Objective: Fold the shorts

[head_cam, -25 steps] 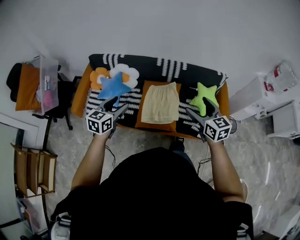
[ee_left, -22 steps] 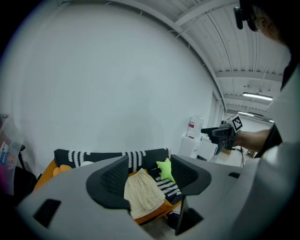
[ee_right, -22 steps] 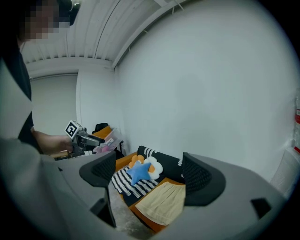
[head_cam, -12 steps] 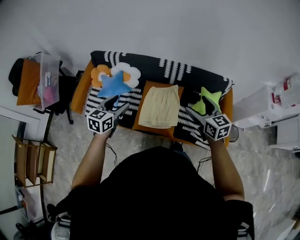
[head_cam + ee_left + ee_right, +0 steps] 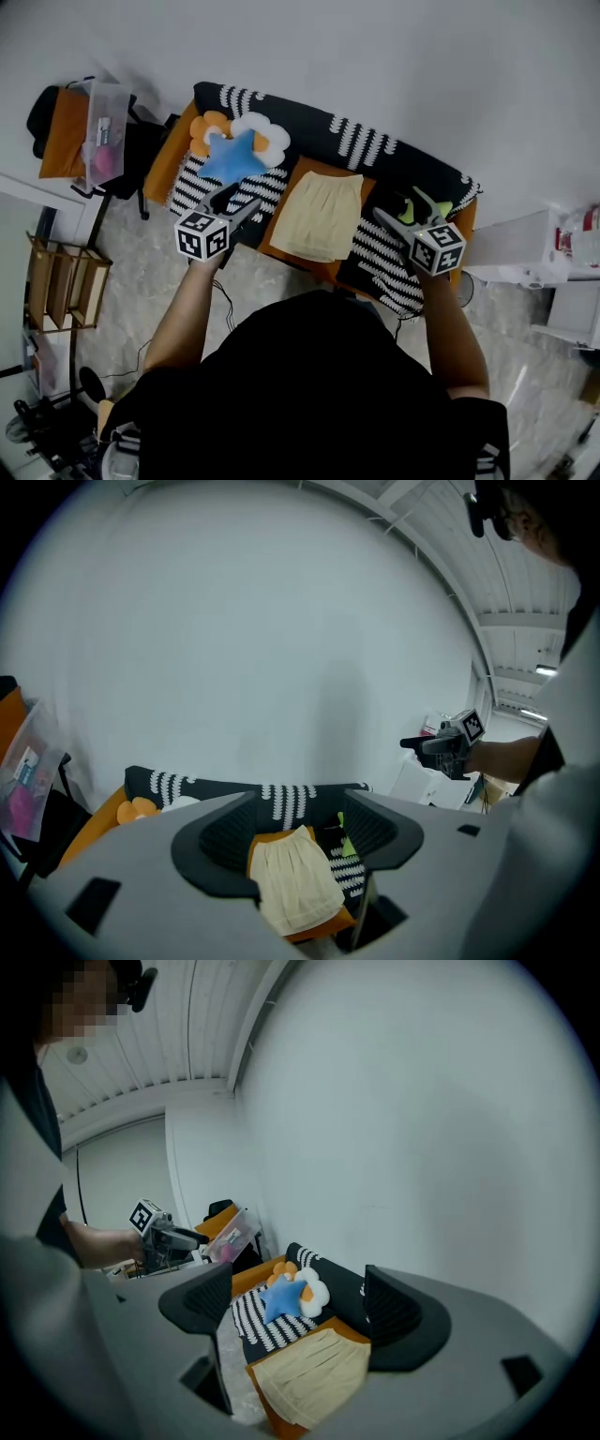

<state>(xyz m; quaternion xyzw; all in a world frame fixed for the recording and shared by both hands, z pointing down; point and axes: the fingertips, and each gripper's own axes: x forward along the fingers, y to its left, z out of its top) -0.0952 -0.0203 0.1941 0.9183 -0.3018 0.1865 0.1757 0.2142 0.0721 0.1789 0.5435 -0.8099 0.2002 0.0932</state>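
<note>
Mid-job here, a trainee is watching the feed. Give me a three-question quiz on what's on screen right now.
1. True or false: the left gripper is shut on the shorts.
2. What do the shorts lie on? A: an orange cushion. B: the bare floor. C: a wooden shelf.
3. Fill in: the star pillow nearest the left gripper is coloured ____.

Key: 1 false, its fingers stand apart with nothing held. 2 A. 3 blue.
</note>
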